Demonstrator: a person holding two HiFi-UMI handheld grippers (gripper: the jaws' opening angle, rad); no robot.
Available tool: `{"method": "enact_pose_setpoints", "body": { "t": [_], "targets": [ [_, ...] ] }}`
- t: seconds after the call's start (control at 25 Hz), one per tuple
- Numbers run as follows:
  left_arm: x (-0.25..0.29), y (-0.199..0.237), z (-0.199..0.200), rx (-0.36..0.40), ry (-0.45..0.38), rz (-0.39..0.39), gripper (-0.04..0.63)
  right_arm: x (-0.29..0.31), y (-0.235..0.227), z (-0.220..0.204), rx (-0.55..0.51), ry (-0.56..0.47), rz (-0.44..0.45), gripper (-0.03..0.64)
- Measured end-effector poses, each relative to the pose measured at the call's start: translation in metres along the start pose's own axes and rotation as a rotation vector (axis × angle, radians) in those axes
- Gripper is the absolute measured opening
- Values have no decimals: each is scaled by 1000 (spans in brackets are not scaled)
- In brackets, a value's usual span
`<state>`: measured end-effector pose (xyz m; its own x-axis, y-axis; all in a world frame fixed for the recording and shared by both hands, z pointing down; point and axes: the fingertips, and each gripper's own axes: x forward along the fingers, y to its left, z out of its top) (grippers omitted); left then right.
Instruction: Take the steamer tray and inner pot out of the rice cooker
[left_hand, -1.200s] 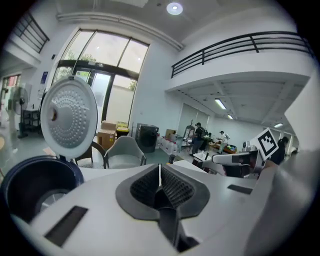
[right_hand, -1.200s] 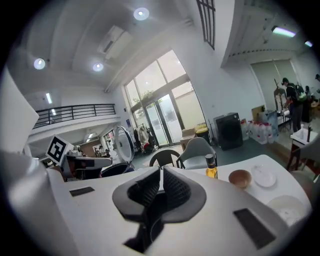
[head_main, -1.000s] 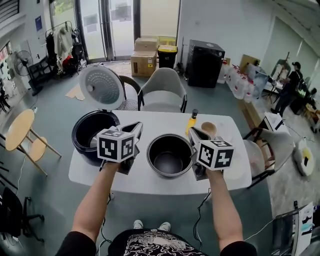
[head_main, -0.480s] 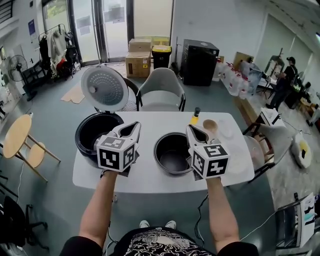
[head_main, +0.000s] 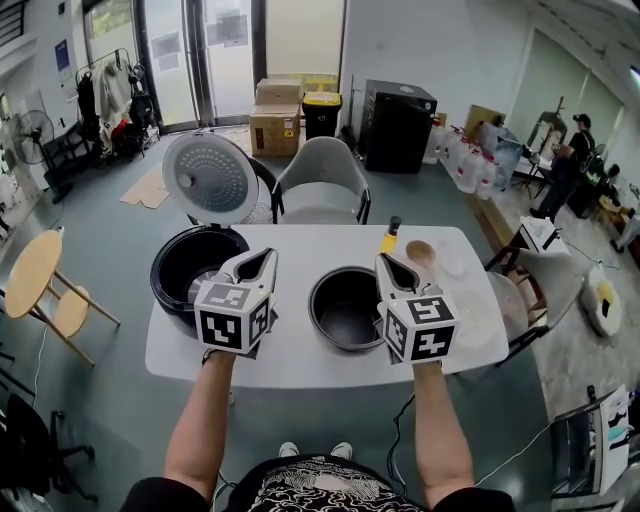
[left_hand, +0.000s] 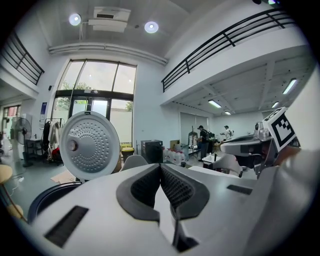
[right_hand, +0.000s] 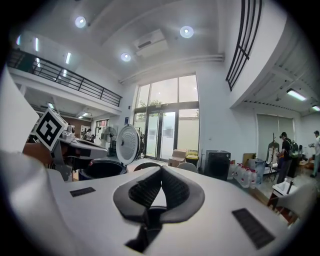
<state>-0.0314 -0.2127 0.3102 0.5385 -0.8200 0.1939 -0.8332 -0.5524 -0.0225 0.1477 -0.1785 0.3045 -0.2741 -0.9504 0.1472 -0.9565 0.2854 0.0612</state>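
Dark round metal inner pot (head_main: 347, 308) sits between left gripper (head_main: 262, 258) and right gripper (head_main: 385, 262) (both clenched, empty); black rice cooker (head_main: 195, 265) at left.

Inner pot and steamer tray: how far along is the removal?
Done: the inner pot stands on the table, outside the open rice cooker. A pale round item at the table's right edge may be the steamer tray; cannot tell. In hand: nothing; left tongs and right tongs are shut, empty, either side of the pot. Left: confirm the tray.
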Motion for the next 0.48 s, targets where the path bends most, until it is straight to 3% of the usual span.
{"method": "enact_pose_setpoints", "body": {
  "t": [0.48],
  "targets": [
    [-7,1,-4,9,13,0,14,-2,8,-1,0,1,6,12]
  ]
}}
